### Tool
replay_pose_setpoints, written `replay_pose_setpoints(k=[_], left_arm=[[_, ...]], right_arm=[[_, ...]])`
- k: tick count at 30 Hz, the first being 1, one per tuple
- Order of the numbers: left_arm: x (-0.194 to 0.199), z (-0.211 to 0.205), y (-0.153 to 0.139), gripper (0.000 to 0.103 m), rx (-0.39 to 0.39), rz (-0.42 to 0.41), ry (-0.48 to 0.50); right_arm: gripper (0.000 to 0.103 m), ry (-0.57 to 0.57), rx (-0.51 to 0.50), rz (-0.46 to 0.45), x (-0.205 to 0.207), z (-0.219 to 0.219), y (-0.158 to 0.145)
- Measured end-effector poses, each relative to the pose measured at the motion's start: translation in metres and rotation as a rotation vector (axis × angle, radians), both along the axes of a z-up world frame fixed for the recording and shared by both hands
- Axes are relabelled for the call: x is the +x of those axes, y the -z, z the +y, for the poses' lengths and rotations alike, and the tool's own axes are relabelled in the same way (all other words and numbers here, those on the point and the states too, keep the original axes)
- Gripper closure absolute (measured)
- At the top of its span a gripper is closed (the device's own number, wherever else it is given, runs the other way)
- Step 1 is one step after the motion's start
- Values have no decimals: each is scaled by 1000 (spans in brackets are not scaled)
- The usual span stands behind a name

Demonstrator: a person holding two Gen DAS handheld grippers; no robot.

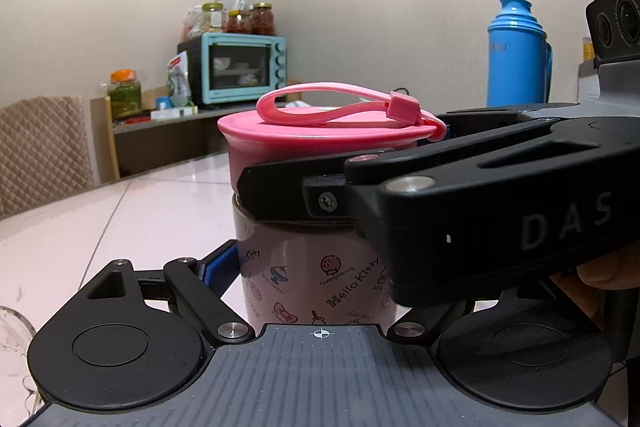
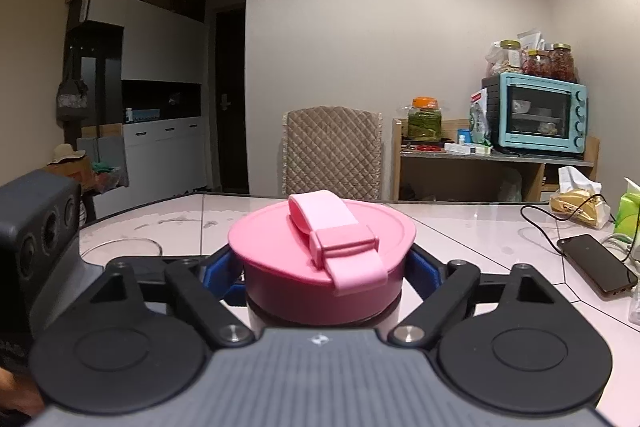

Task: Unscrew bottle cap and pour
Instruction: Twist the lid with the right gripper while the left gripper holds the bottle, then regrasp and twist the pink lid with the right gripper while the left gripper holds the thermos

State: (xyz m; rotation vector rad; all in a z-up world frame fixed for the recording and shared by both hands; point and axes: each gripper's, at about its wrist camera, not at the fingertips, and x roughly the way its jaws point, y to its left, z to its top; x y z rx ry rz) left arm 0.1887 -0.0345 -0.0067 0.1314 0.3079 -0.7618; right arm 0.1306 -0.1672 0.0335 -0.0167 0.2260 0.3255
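Observation:
A pink bottle (image 1: 320, 275) with a cartoon print stands on the pale table (image 1: 152, 211). My left gripper (image 1: 316, 267) is shut on the bottle's body low down; its blue left pad (image 1: 214, 271) presses the side, and the other pad is hidden. The bottle's wide pink cap (image 2: 280, 267) carries a looped pink strap (image 2: 336, 231). My right gripper (image 2: 324, 275) is shut on the cap, with a blue pad (image 2: 218, 275) pressed on either side. In the left wrist view its near finger (image 1: 288, 187) lies across the cap's lower edge.
A clear glass vessel (image 2: 120, 251) stands on the table left of the bottle. To the right lie a phone (image 2: 596, 263) with a cable and a tissue pack (image 2: 576, 199). A blue thermos (image 1: 518, 55) stands behind, and a quilted chair (image 2: 332, 151) at the far edge.

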Motion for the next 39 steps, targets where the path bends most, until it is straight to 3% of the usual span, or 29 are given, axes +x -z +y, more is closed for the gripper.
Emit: replay_pose_setpoints(k=[11, 26, 32, 35, 39], left_arm=[[-1, 1, 0, 13, 1, -1, 0], [0, 0, 1, 13, 2, -1, 0], [0, 0, 1, 13, 2, -1, 0], [0, 1, 1, 13, 1, -1, 0], [0, 1, 1, 13, 1, -1, 0]], right_arm=[[18, -73, -7, -4, 1, -7, 0], [18, -422, -12, 14, 25, -51, -6], [17, -426, -5, 17, 24, -51, -10], [6, -379, -2, 18, 19, -50, -12], [4, -313, -2, -6, 6, -48, -13]])
